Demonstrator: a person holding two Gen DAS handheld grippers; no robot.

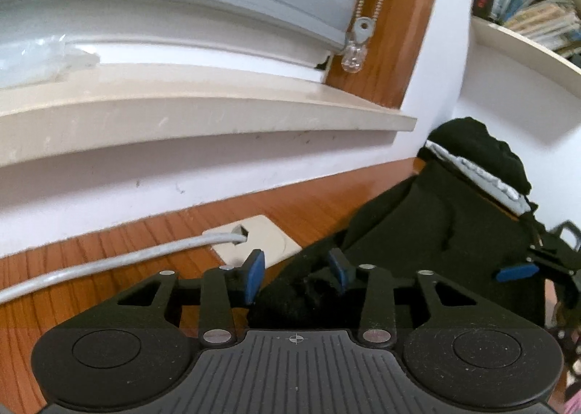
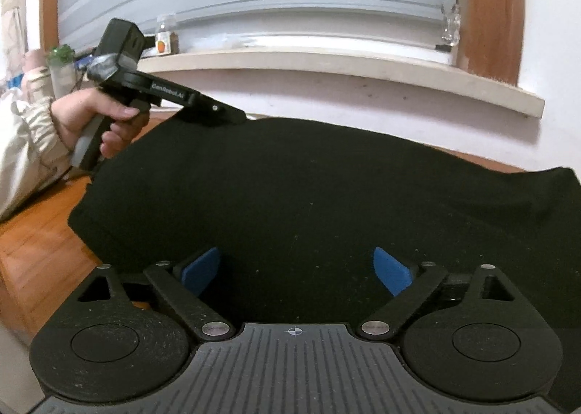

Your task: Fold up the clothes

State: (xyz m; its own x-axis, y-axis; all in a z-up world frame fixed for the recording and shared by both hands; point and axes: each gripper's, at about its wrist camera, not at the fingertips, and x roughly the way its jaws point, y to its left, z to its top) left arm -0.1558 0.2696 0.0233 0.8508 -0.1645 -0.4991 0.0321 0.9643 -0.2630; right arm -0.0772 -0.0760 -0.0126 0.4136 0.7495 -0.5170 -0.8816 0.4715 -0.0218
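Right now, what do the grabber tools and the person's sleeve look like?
Both grabbers are black plastic. The left gripper and right gripper each have two fingers with blue pads, silver rivets, round discs and a ribbed grey base. The left tool has a grey handle and small white lettering. The sleeve is cream and puffy, with a gathered cuff.

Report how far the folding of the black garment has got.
Done: the black garment lies spread on the wooden table, one end bunched, showing a grey lining. In hand: the left gripper straddles a bunched edge, jaws half open; the right gripper hovers wide open over the cloth. Left: no neat fold is visible yet.
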